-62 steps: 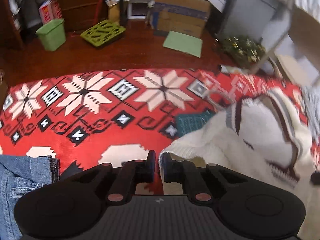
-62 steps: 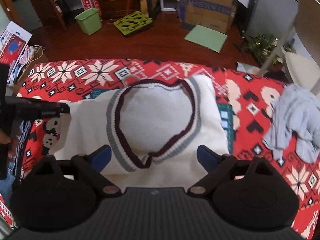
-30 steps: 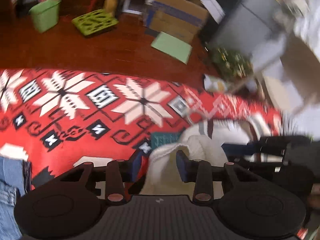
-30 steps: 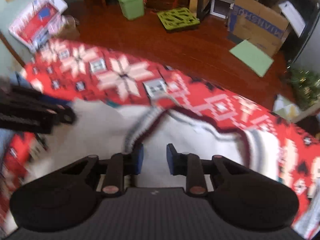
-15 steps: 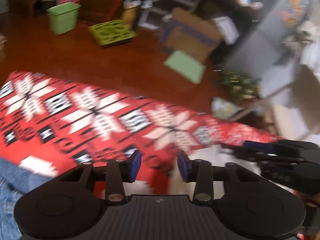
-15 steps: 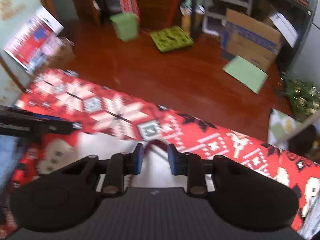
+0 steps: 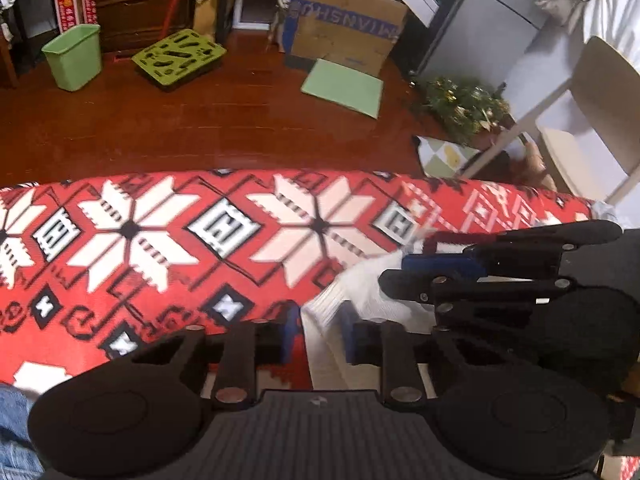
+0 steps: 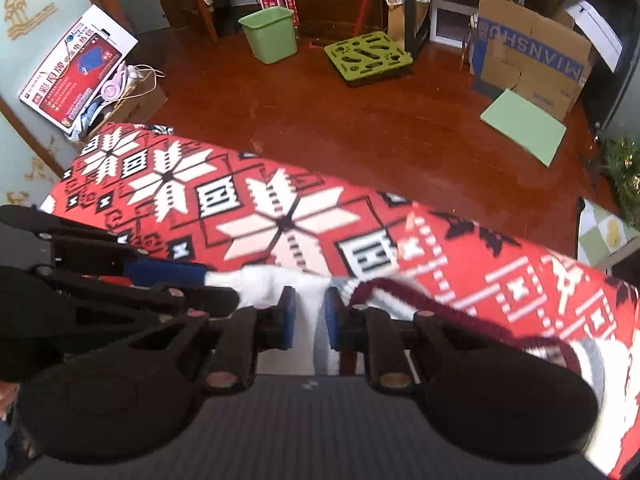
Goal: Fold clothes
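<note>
- Two hand-held grippers meet over a white sweater lying on a red patterned blanket, near the blanket's near edge.
- Left gripper: jaws closing, with a ribbed white edge of the sweater between the blue pads; whether the pads already press on it cannot be told.
- Right gripper: jaws closing too, white knit between them, just beside the sweater's maroon-and-grey neckline; the grip likewise cannot be told.
- The left view alone takes in the right gripper side-on at the right edge, a strip of blue denim in the bottom left corner, a tinsel wreath on the floor, and a pale chair.
- The right view alone takes in the left gripper side-on at the left edge, the blanket's far left corner, and a printed red-and-white box leaning over a carton with pink headphones.
- Both views share the dark wood floor beyond the blanket's far edge: a green bin, its inside not visible; a lime perforated tray; a cardboard box with blue lettering; and a green sheet lying flat before it.
</note>
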The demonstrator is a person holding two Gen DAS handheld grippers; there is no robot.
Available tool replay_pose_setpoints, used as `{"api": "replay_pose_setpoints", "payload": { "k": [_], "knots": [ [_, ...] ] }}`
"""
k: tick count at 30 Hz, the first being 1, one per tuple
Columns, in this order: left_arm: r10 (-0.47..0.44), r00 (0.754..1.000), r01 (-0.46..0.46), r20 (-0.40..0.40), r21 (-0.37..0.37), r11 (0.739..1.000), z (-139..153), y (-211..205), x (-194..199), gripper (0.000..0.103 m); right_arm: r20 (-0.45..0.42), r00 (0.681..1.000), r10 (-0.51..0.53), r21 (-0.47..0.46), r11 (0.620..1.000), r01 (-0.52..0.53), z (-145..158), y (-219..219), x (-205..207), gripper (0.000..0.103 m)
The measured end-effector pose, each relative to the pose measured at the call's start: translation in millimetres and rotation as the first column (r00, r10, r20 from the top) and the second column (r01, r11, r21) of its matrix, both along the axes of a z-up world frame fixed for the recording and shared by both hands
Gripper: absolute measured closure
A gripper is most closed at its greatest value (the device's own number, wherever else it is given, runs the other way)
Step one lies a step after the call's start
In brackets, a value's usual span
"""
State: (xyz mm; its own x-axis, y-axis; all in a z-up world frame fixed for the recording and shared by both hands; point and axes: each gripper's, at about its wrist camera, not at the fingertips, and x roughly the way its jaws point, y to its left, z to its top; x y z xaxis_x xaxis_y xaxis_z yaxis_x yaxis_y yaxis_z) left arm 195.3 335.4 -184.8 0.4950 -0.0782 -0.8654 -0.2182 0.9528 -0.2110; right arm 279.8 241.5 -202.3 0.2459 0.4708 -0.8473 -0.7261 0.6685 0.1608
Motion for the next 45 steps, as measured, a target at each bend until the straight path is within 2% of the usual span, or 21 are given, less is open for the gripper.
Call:
{"api": "replay_pose_setpoints", "payload": {
  "k": [4,7,8,10,13,18,21,26,30,37,41,45],
  "knots": [
    [0.032,0.999,-0.031,-0.003,0.049,0.998,-3,10,5,0.099,-0.011,1.0,-0.026,0.005,1.0,0.026,0,7,8,0.086],
    [0.051,0.999,-0.051,-0.001,0.018,0.999,2,23,6,0.099,0.013,1.0,-0.014,0.034,0.999,0.013,21,-16,6,0.082],
    [0.052,0.999,-0.052,0.009,-0.003,0.999,6,27,4,0.099,0.023,1.0,-0.008,0.045,0.999,0.007,28,-24,5,0.076],
    [0.045,0.999,-0.044,0.03,-0.022,0.999,15,28,-1,0.091,0.045,0.999,0.0,0.054,0.999,-0.003,42,-43,3,0.075],
    [0.007,0.998,-0.006,0.057,-0.015,1.0,28,18,-5,0.086,0.039,0.999,-0.027,0.013,1.0,0.027,54,-82,2,0.075],
    [-0.056,0.997,0.057,0.056,-0.009,0.998,39,-15,-5,0.079,0.081,0.986,-0.146,-0.072,0.986,0.152,57,-148,1,0.075],
    [-0.121,0.992,0.12,0.047,0.019,0.993,39,-44,-5,0.079,0.088,0.962,-0.257,-0.107,0.958,0.266,49,-187,9,0.075],
    [-0.192,0.981,0.192,0.014,0.006,0.981,26,-88,0,0.079,0.05,0.913,-0.405,-0.116,0.906,0.408,22,-232,27,0.081],
    [-0.19,0.982,0.19,0.014,-0.015,0.982,22,-112,4,0.079,-0.015,0.897,-0.441,-0.059,0.896,0.44,9,-237,29,0.083],
    [-0.082,0.996,0.084,0.043,-0.049,0.995,27,-117,2,0.075,-0.001,0.944,-0.329,0.003,0.944,0.329,19,-183,-5,0.085],
    [-0.045,0.998,0.046,0.033,-0.041,0.998,30,-107,-5,0.073,0.023,0.971,-0.238,-0.004,0.971,0.238,23,-154,-30,0.084],
    [-0.013,1.0,0.013,0.009,-0.047,0.999,29,-93,-15,0.073,0.014,0.978,-0.208,-0.027,0.978,0.209,16,-142,-39,0.083]
  ]
}}
